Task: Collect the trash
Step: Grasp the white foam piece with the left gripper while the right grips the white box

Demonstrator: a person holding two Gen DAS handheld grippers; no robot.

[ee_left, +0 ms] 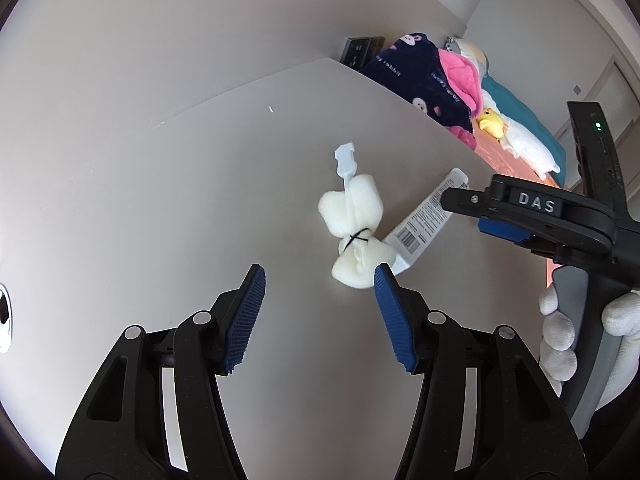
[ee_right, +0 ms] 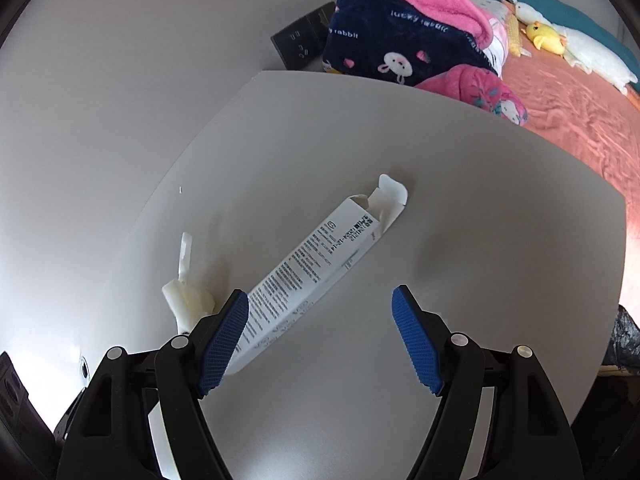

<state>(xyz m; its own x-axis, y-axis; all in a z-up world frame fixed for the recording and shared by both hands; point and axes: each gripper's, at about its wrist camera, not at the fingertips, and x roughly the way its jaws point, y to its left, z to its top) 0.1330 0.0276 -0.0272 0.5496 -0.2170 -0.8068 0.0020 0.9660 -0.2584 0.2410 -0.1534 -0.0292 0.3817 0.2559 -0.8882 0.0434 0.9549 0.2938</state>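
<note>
Carton [ee_right: 316,270]: lower end hidden behind left finger pad [ee_right: 224,344], lower centre; print too blurred to read. Foam piece [ee_right: 188,300]: part covered by same finger. Black object [ee_right: 624,340]: cut off at right edge, unidentifiable.

My left gripper [ee_left: 320,316] is black with ribbed blue pads [ee_left: 394,316]; my right gripper [ee_right: 320,340] matches it. The surface [ee_right: 460,208] is plain pale grey. On it I see a cream-white sponge [ee_left: 356,236] cinched by a thin black tie [ee_left: 357,237], and a white carton [ee_right: 308,272] covered in black print and a barcode. At one o'clock, a navy blanket [ee_right: 384,40] carries white rabbits and pink lining, beside a yellow duck toy [ee_right: 544,38] on a salmon bedspread [ee_right: 580,108].
</note>
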